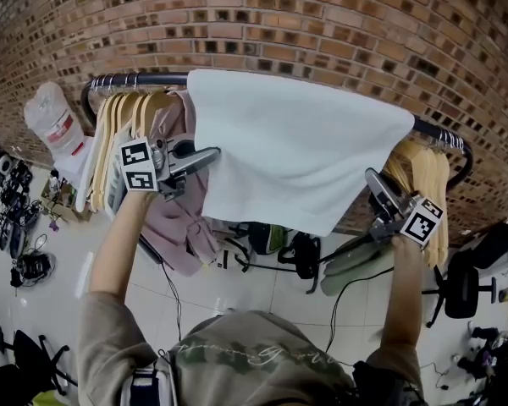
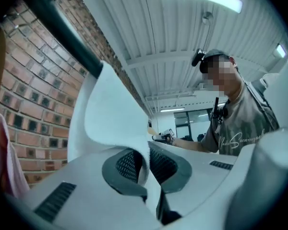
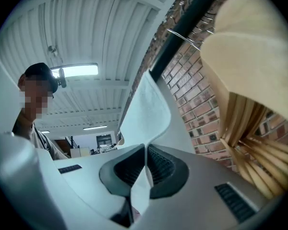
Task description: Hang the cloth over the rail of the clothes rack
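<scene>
Found the cloth (image 1: pixel 296 142) draped over the rail (image 1: pixel 135 79); settling step in hand.
Pinched its left edge in the closed left gripper (image 1: pixel 210 155), beside wooden hangers (image 1: pixel 123 121) and a pink garment (image 1: pixel 173 218), and its right edge in the closed right gripper (image 1: pixel 372 178). Judged the hang nearly done: called next for evening the fall, then releasing both sides. Showed the whole drape only in the head view, the fabric nipped between pads (image 2: pixel 127 164) only in the gripper views.

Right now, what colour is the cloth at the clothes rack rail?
Plain white, with no pattern; the cloth shows best in the head view.
</scene>
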Tool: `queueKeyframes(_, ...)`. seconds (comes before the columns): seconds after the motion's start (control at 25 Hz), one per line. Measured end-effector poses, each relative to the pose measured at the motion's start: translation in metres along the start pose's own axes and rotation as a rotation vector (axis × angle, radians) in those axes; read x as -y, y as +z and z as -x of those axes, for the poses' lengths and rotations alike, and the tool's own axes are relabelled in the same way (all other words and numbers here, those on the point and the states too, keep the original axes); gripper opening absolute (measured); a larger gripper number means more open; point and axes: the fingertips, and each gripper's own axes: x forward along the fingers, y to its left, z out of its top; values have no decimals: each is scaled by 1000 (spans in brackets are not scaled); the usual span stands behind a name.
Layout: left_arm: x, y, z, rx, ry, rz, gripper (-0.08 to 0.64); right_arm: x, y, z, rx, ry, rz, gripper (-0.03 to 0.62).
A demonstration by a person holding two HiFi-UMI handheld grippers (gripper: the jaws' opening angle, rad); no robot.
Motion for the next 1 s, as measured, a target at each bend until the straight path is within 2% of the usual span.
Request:
queueKeyframes(0.12,5,25,5,91,-10,-11,18,-15,20,1,28,24,37,21)
queueKeyframes(0.2,6,37,8,115,-13,-23,18,-24,32,0,40,37,61,21)
queueKeyframes(0.52,6,48,7,74,17,-69,18,-37,64,0,89,41,113,21)
queueKeyframes(0.76,-22,9,17,-19,165,58,18,-13,47,6,88,-27,46,21)
queueKeyframes(0.88,-23,6,20,-12,156,104,18,-1,36,7,49,-75,73,21)
queueKeyframes(1.0,-25,6,20,-14,163,129,18,1,33,6,36,-85,91,21)
